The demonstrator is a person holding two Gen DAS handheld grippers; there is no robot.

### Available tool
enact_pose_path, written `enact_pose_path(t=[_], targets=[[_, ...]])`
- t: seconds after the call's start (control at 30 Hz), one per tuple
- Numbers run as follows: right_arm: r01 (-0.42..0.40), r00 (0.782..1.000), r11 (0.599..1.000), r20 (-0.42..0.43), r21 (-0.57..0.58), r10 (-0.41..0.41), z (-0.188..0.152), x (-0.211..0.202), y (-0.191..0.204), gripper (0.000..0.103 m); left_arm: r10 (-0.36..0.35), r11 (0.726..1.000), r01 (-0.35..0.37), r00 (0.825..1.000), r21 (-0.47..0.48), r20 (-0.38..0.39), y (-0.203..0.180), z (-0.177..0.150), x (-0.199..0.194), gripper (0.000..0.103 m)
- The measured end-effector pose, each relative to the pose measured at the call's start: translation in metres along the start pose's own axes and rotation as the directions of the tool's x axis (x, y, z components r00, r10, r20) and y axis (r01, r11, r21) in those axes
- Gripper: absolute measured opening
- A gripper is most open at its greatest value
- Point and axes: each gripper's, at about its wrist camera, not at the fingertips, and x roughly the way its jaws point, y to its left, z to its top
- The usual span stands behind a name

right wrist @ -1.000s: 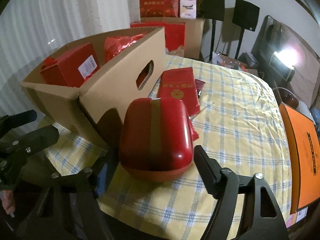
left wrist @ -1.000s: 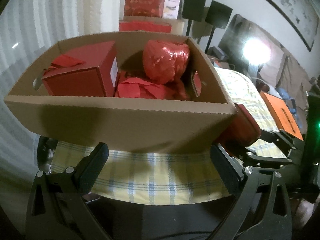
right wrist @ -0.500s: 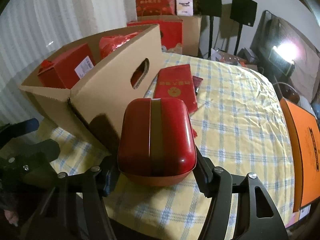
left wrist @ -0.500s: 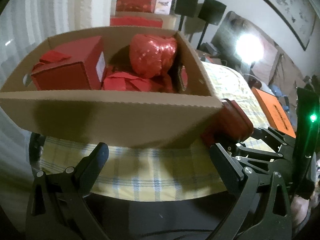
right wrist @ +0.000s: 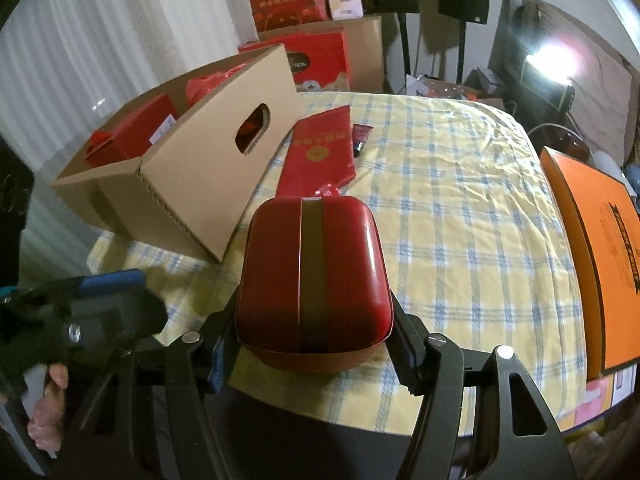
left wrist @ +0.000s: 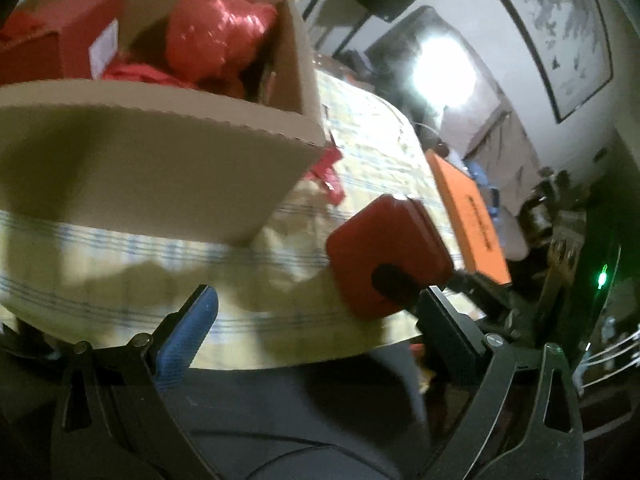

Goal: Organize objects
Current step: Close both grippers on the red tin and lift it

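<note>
The right gripper (right wrist: 314, 350) has both fingers pressed on the red tin (right wrist: 314, 280); the left gripper (left wrist: 316, 320) stands wide, holding nothing.

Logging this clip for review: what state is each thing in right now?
Red tin: closed, gripped by the right claw.
Left claw: open, empty.
Cardboard box: open-topped, holding red packages.
Red envelope: flat on the tablecloth.

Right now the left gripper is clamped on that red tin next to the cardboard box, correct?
Not the left: the right gripper is clamped on the red tin, as the right wrist view shows. The left gripper is open and holds nothing. The tin is indeed beside the cardboard box.
</note>
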Motion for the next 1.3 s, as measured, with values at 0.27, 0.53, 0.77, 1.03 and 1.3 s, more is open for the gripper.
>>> enact_pose_path(t=[0.27,0.53,0.77,1.03,1.3], targets=[[-0.024,1.000,0.999,0.015,0.024,0.024,-0.012,-0.010,-0.009,0.065,-0.011,1.000,0.012,0.999,0.019,-0.044,-0.018,0.005,0.020,0.100],[-0.038,0.999,0.999,0.028,0.035,0.037,-0.015,-0.013,-0.011,0.065,-0.091,0.996,0.092,0.992,0.009,-0.084,-0.032,0.009,0.043,0.100],[-0.062,0.998,0.997,0.028,0.042,0.061,-0.015,-0.013,-0.012,0.065,-0.106,0.994,0.109,0.989,0.017,-0.101,-0.043,0.011,0.055,0.099],[-0.072,0.997,0.996,0.040,0.043,0.071,-0.009,-0.018,-0.007,0.065,-0.145,0.989,0.146,0.986,0.001,-0.087,-0.048,0.016,0.054,0.092],[-0.057,0.996,0.998,0.075,0.020,0.056,0.006,-0.032,-0.004,0.065,-0.174,0.985,0.174,0.984,-0.011,-0.034,-0.055,0.029,0.039,0.090]])
